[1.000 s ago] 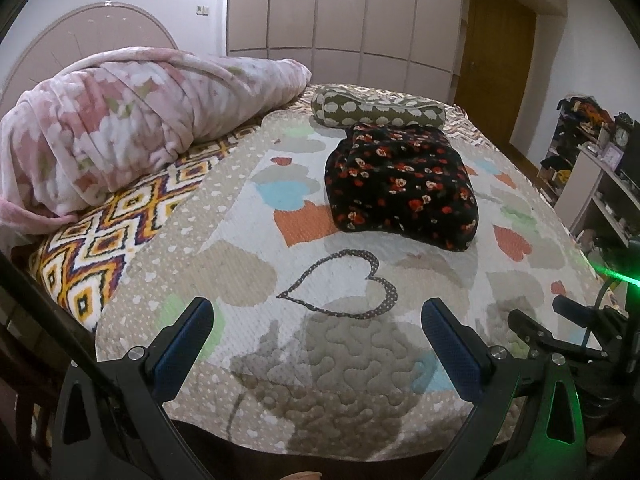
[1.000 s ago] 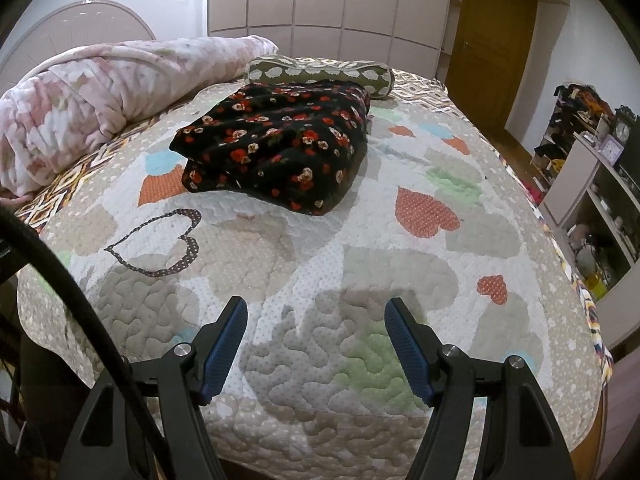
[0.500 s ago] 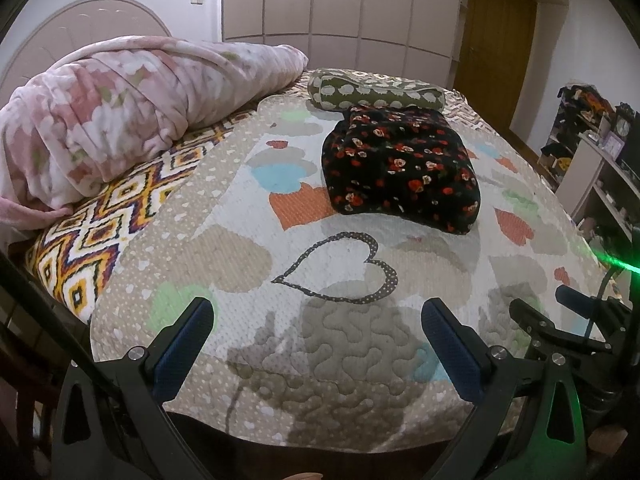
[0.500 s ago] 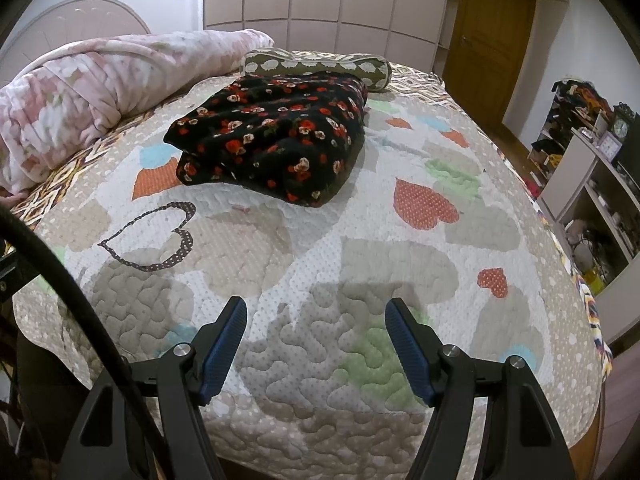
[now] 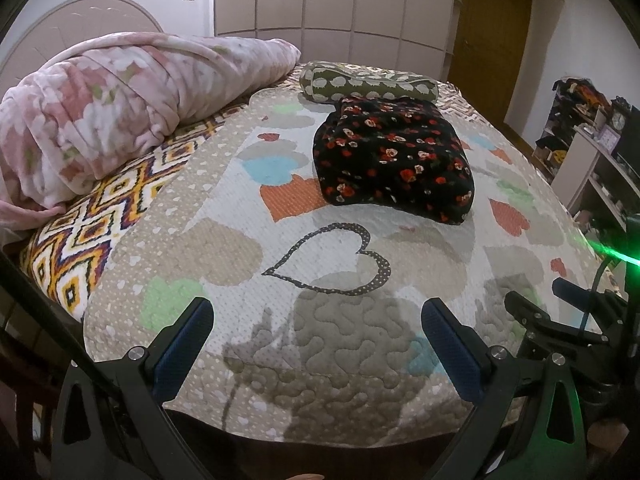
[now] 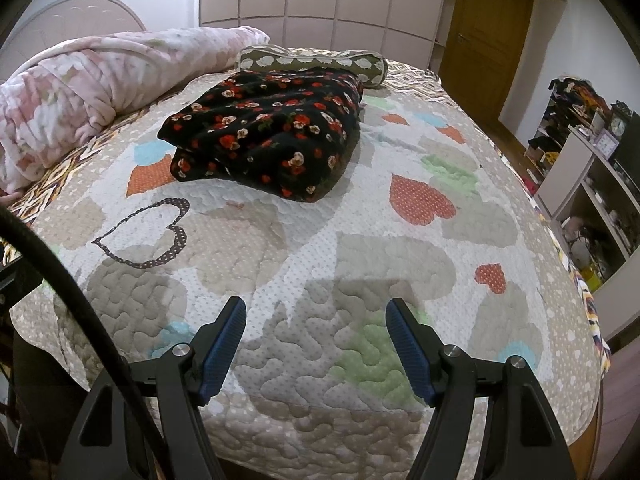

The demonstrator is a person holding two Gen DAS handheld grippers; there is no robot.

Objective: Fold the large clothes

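Black floral garment (image 6: 264,136), folded (bundled), on quilt (image 6: 360,248): well ahead of right gripper (image 6: 316,320) and left gripper (image 5: 316,324), both spread wide, empty.

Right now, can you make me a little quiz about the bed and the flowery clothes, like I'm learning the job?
1. True or false: the black flowered garment lies bundled on the heart quilt, not spread flat.
2. What lies just behind the garment? A) olive bolster pillow B) a shoe C) a book
3. Fill in: the left gripper and the right gripper are both ____ and hold nothing.

Key: 1 true; 2 A; 3 open.
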